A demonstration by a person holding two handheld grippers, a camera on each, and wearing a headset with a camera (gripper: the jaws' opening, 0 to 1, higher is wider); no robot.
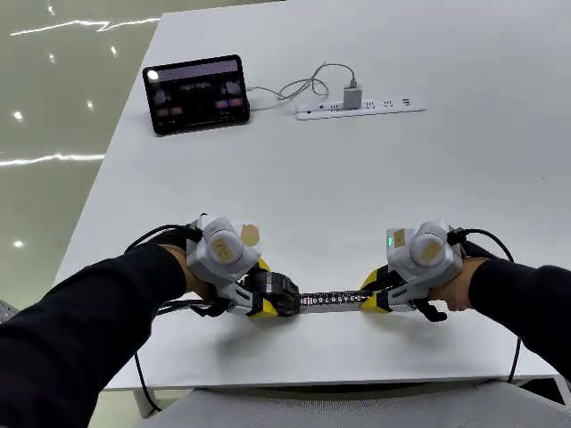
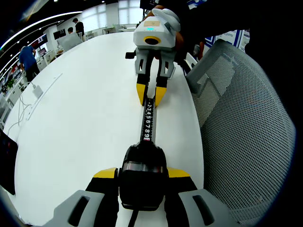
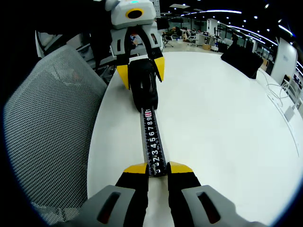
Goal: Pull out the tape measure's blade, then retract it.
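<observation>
A black tape measure case (image 1: 277, 293) rests on the white table (image 1: 357, 178) near its front edge, and my left gripper (image 1: 260, 301) is shut on it. In the left gripper view the case (image 2: 142, 175) sits between the yellow-tipped fingers (image 2: 105, 173). A short length of dark blade with white numerals (image 1: 332, 300) runs out to the right. My right gripper (image 1: 373, 294) is shut on the blade's end (image 3: 155, 168). In the right gripper view the blade (image 3: 151, 142) leads back to the case (image 3: 143, 87); in the left gripper view the blade (image 2: 147, 122) reaches the right gripper (image 2: 150, 98).
A dark tablet (image 1: 196, 93) stands at the back left of the table, with a white power strip (image 1: 361, 108) and a charger cable beside it. A grey mesh chair back (image 2: 246, 137) lies just off the table's front edge. Black cables trail from both grippers.
</observation>
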